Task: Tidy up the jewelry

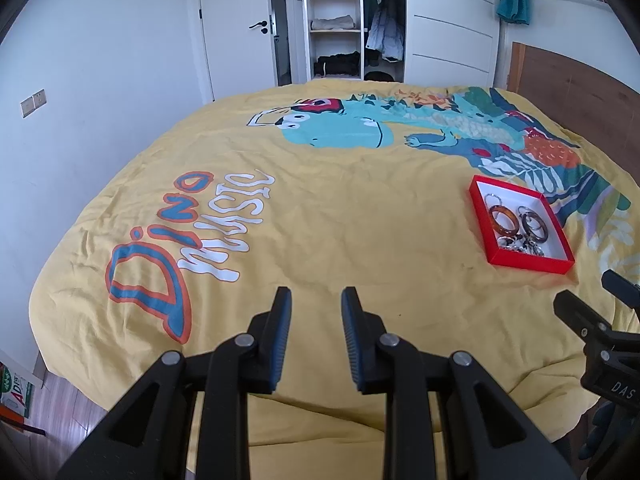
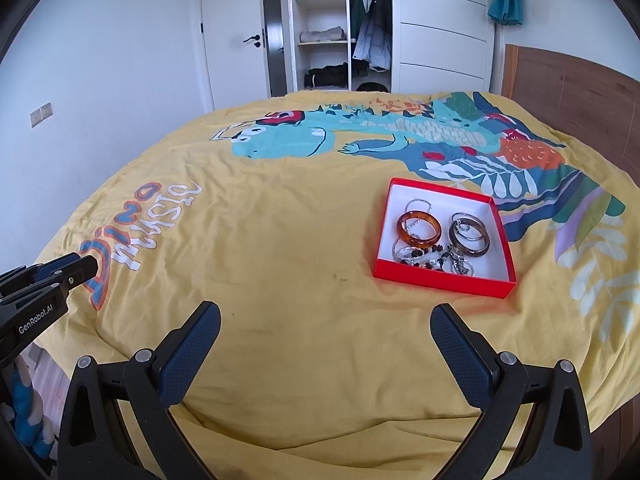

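A red shallow box (image 2: 440,278) with a white inside lies on the yellow bedspread, right of centre; it also shows in the left wrist view (image 1: 528,261). In it lie an amber bangle (image 2: 419,228), a grey-brown bangle (image 2: 469,239), thin silver chains and a dark beaded bracelet (image 2: 426,259). My right gripper (image 2: 325,324) is wide open and empty, hovering above the near bed edge, short of the box. My left gripper (image 1: 316,304) is partly open and empty, well left of the box.
The yellow dinosaur-print bedspread (image 2: 260,280) covers the whole bed. A wooden headboard (image 2: 580,92) stands at the right. An open wardrobe (image 2: 340,28) and a white door (image 2: 236,36) are beyond the far edge. Wooden floor shows at the near left (image 1: 52,412).
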Demonstrator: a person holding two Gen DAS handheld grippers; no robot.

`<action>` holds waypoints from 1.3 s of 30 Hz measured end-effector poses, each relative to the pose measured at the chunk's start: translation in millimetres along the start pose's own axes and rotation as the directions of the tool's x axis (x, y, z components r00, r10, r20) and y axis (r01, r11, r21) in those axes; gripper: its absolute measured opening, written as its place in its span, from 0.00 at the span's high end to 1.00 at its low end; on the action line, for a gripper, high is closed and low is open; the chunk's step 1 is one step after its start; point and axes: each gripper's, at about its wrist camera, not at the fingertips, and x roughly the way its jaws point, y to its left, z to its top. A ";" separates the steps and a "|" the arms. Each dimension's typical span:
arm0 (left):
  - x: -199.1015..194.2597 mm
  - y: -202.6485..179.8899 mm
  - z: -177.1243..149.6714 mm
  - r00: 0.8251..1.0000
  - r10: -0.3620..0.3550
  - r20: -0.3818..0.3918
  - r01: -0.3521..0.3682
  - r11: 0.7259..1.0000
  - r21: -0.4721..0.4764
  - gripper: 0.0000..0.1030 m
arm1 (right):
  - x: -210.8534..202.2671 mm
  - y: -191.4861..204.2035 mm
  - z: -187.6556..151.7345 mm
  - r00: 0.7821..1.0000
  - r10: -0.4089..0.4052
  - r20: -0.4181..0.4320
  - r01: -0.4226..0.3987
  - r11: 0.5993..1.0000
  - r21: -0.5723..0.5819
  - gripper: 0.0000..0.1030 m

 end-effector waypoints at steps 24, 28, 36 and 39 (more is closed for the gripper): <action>7.1 4.9 -4.9 1.000 0.012 -0.013 -0.013 1.000 -0.002 0.76 | 4.2 -2.6 -5.8 1.000 -0.002 -0.014 0.002 1.000 0.010 0.00; 7.1 5.2 -4.8 1.000 0.014 -0.014 -0.014 1.000 -0.003 0.74 | 4.6 -2.9 -7.0 1.000 -0.002 -0.017 0.002 1.000 0.015 0.00; 6.3 6.4 -5.2 1.000 0.022 -0.008 -0.022 1.000 -0.005 0.58 | 6.4 -3.0 -7.8 1.000 -0.001 -0.023 0.001 1.000 0.018 0.00; 6.7 6.4 -5.4 1.000 0.019 -0.009 -0.019 1.000 -0.004 0.58 | 6.4 -3.0 -7.9 1.000 -0.001 -0.022 0.001 1.000 0.019 0.00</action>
